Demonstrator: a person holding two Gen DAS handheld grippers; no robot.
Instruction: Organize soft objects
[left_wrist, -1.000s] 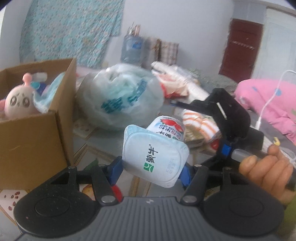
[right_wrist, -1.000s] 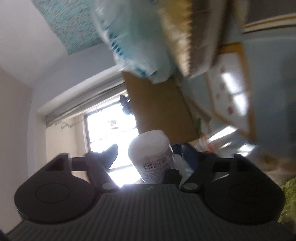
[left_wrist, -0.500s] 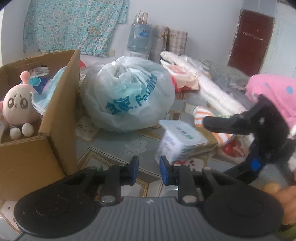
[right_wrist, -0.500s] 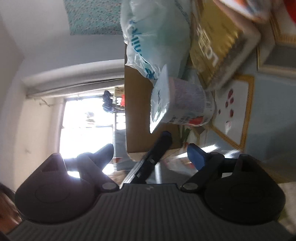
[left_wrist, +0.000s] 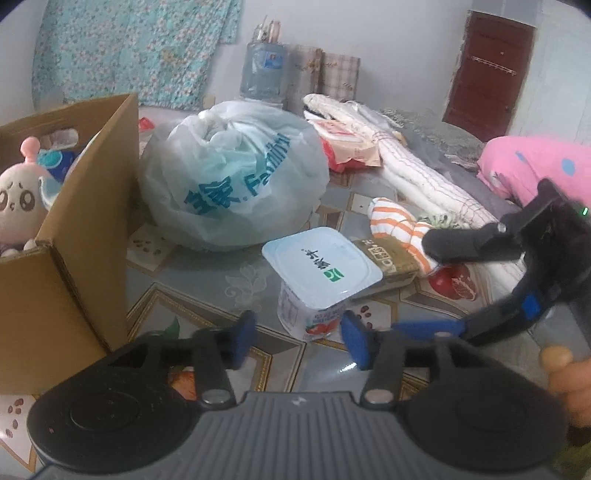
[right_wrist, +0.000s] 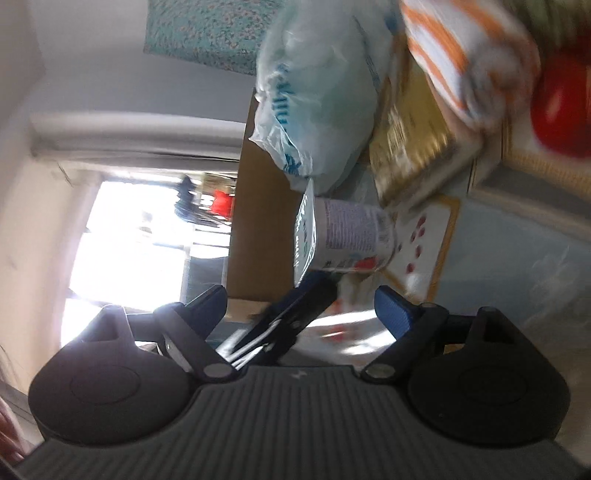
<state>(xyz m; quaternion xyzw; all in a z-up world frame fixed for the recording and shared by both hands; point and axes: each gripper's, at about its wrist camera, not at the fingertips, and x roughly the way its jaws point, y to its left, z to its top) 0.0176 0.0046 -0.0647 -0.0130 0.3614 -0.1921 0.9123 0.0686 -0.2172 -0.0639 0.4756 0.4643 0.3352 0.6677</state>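
A white yogurt cup (left_wrist: 321, 280) with a pale blue lid stands upright on the patterned table. My left gripper (left_wrist: 300, 341) sits just short of it, its jaws opening; the cup's base lies between the blue fingertips (left_wrist: 243, 338) and neither pad touches it. My right gripper (left_wrist: 413, 284) hovers at the right, open and empty, one finger over an orange-striped sock (left_wrist: 391, 218). In the rolled right wrist view the cup (right_wrist: 343, 240) lies ahead of my right gripper (right_wrist: 299, 299). A plush toy (left_wrist: 18, 199) sits in the cardboard box (left_wrist: 74, 258).
A tied plastic bag (left_wrist: 229, 184) bulges behind the cup. A flat gold packet (left_wrist: 388, 254) lies beside the cup, under the sock. A long white bundle (left_wrist: 417, 173) and a pink spotted cloth (left_wrist: 535, 166) fill the right. A water jug (left_wrist: 264, 74) stands at the back.
The left gripper held the cup tipped in the air, let it go, shut empty, and now stands apart again. The cup now stands on the table. The right gripper rose and rolled.
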